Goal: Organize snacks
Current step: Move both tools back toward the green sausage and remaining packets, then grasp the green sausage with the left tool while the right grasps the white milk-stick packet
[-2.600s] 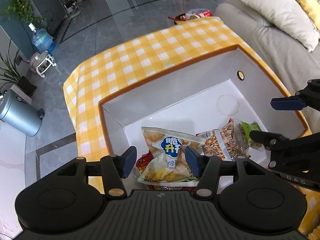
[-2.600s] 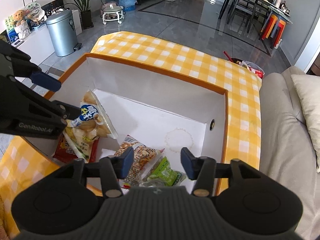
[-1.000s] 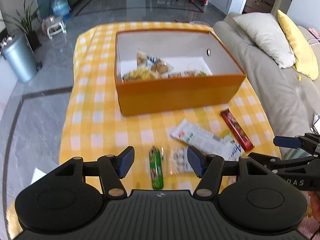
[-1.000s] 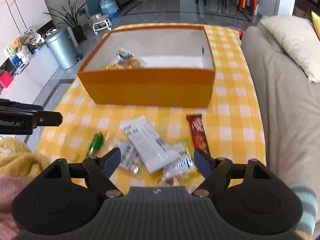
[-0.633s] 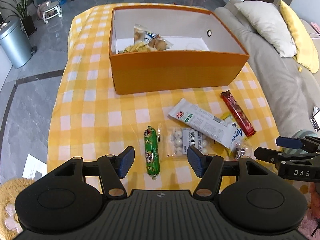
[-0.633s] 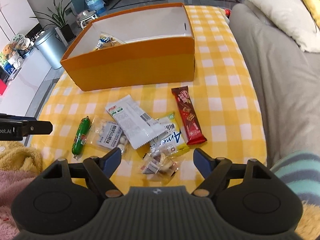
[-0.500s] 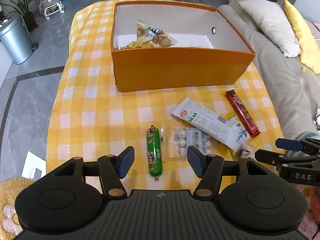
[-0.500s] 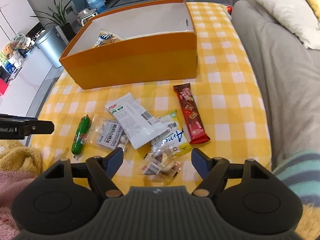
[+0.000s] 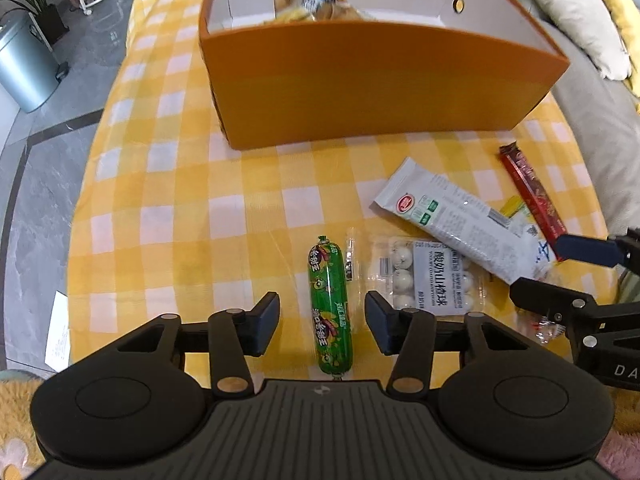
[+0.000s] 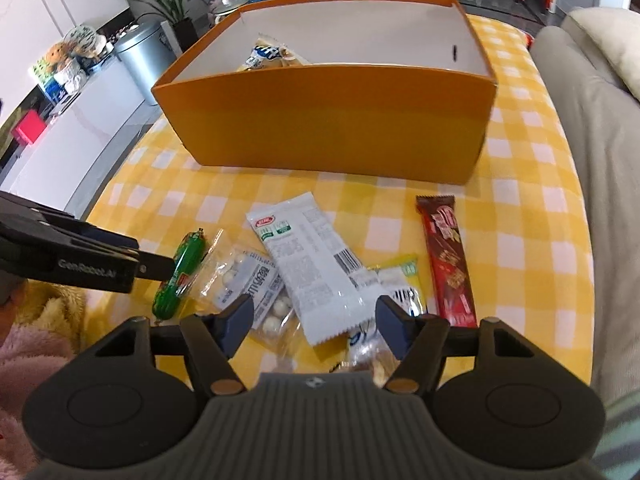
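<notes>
An orange box [image 9: 372, 80] [image 10: 332, 120] with snack bags inside stands on the yellow checked table. In front of it lie a green sausage stick [image 9: 330, 308] [image 10: 182, 276], a clear pack of white balls [image 9: 424, 276] [image 10: 244, 280], a long white packet [image 9: 460, 220] [image 10: 312, 260], a yellow-white packet [image 10: 400, 284] and a red-brown bar [image 9: 532, 196] [image 10: 448, 256]. My left gripper [image 9: 322, 322] is open, its fingers either side of the sausage stick. My right gripper [image 10: 316, 322] is open over the white packet's near end, above a small clear snack bag [image 10: 366, 350].
A grey sofa [image 10: 600, 128] with cushions runs along the table's right side. A metal bin [image 9: 24, 68] stands on the floor at left. A fluffy yellow and pink fabric [image 10: 40, 320] lies at the table's near left edge.
Both grippers have pulled back from inside the box and come down low towards the loose snacks. The left one now straddles the green sausage stick. Both stay open.
</notes>
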Demonstrator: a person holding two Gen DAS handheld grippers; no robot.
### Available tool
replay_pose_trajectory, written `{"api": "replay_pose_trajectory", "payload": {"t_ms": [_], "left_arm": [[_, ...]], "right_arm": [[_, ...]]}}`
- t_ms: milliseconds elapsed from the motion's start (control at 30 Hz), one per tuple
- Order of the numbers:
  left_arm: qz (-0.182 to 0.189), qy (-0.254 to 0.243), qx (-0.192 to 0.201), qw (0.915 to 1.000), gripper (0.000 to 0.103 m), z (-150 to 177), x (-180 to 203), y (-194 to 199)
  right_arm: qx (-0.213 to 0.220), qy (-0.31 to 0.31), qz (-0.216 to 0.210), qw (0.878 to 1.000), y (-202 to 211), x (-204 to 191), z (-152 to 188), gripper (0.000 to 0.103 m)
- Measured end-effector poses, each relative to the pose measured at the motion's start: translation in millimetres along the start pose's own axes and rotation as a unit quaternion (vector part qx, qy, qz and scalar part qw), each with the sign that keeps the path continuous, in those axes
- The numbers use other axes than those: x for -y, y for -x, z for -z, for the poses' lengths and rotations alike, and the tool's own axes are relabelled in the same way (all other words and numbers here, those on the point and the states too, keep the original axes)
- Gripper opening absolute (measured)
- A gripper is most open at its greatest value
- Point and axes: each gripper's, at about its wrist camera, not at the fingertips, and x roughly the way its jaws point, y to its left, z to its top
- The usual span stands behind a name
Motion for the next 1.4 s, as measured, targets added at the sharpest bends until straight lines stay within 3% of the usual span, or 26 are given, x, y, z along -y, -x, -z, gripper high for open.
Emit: {"api": "replay_pose_trajectory", "payload": {"t_ms": [200,467,700,1033,1100,1400], "left_arm": [[-0.005,-0.008,-0.020,0.9997,0.044,-5,-1,-13],[-0.012,-0.020,-0.024,0.9994,0.040,-11,2,-17],[-0.014,-0.034,-0.047,0.9982,0.036,-15,9,-25],[-0.042,-0.053,-0.062,0.9958,0.036,-16,24,-34],[-0.057,-0.064,-0.073,0.9937,0.031,-16,29,-40],[-0.038,-0.019,-0.067,0.9968,0.025,-14,18,-38]], "right_arm": [[-0.002,0.036,0.009,0.999,-17,-1,-10,0.065],[-0.032,0.089,-0.005,0.996,-47,-1,-31,0.065],[-0.072,0.074,-0.019,0.995,-70,3,-38,0.066],[-0.070,0.048,-0.027,0.996,-78,3,-40,0.063],[-0.070,0.042,-0.029,0.996,-78,4,-40,0.062],[-0.064,0.024,-0.045,0.997,-77,6,-40,0.051]]}}
